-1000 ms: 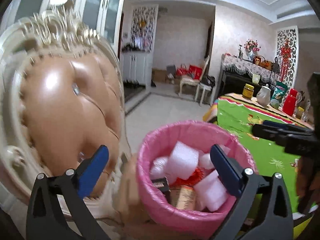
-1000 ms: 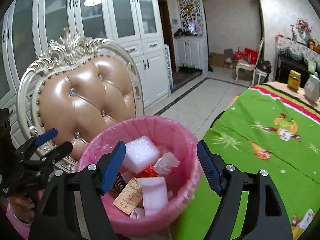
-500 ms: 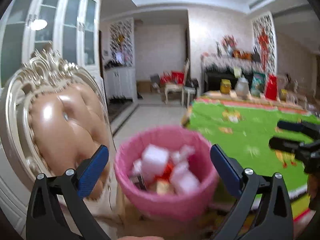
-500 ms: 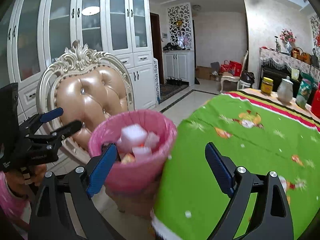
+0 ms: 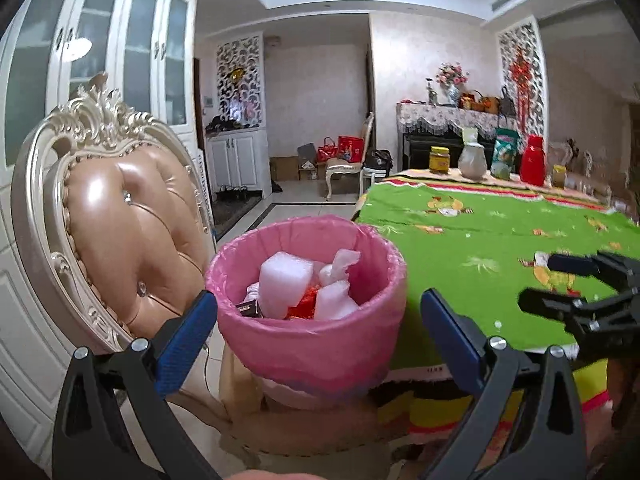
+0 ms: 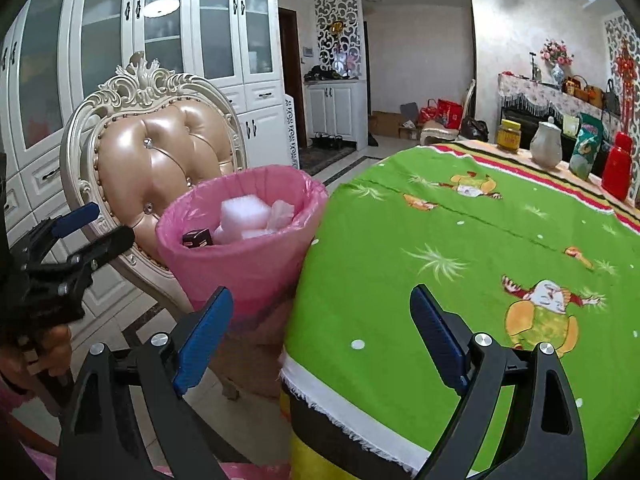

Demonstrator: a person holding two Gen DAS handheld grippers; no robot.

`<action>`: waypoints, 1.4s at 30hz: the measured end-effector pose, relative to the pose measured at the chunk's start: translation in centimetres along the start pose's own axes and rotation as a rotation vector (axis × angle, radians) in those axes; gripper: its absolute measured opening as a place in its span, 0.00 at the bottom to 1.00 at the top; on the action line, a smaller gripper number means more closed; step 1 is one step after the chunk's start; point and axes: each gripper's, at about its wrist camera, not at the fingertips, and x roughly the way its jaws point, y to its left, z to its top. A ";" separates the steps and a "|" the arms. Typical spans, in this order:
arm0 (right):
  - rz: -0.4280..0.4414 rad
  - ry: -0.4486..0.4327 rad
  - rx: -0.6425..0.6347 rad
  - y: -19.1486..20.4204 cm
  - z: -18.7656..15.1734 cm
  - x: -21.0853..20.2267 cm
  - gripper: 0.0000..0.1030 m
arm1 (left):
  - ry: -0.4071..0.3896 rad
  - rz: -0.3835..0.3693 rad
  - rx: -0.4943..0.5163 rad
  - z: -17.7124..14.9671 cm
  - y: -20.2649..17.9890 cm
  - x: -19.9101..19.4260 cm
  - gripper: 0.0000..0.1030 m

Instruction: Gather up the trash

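Two grippers are up in front of a pink-lined bin (image 5: 308, 304), both with fingers spread wide and nothing between them.

Farthest left stands a tufted tan chair (image 5: 124, 236) with a carved cream frame, backed by white glass-door cabinets (image 6: 168, 40). The left gripper (image 5: 318, 328) sits low, its blue-padded fingers (image 5: 186, 330) framing the bin from either side without touching it. The bin rests on a seat just beside the chair back and close against the edge of the desk (image 5: 480, 248). Inside it lie white foam blocks (image 5: 285, 280), a crumpled white wrapper (image 5: 340, 264), something red and a small dark box (image 5: 249, 309).

To the right, the desk carries a green cartoon-print cloth (image 6: 460, 248). The right gripper (image 6: 320, 336) hangs over the near corner of that cloth, one finger toward the bin's side, the other over the green. At the desk's far end stand a yellow jar (image 6: 509, 135), a pale jug (image 6: 547, 146), a green bag (image 6: 585, 146) and a red flask (image 6: 618, 170).
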 end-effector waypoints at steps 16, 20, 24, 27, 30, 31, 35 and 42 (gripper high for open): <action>-0.001 -0.038 -0.086 2.3 0.2 -0.1 0.83 | 0.022 -0.027 0.009 -1.8 0.0 0.3 0.96; -0.005 -0.049 -0.106 2.7 0.3 -0.3 0.83 | 0.020 -0.028 0.010 -1.8 -0.1 0.4 0.96; -0.006 -0.049 -0.111 2.8 0.3 -0.4 0.83 | 0.022 -0.024 0.003 -2.0 0.1 0.4 0.96; -0.012 -0.056 -0.117 3.1 0.3 -0.5 0.83 | 0.022 -0.019 0.002 -2.1 0.2 0.5 0.96; -0.013 -0.070 -0.126 3.3 0.4 -0.7 0.83 | 0.026 -0.013 -0.004 -2.2 0.4 0.7 0.96; -0.014 -0.074 -0.130 3.4 0.4 -0.7 0.83 | 0.026 -0.012 -0.007 -2.2 0.5 0.7 0.96; -0.028 -0.077 -0.146 3.6 0.4 -0.6 0.83 | 0.027 -0.009 -0.009 -2.3 0.5 0.8 0.96; -0.029 -0.078 -0.147 3.6 0.3 -0.5 0.83 | 0.017 -0.007 -0.006 -2.3 0.4 0.7 0.96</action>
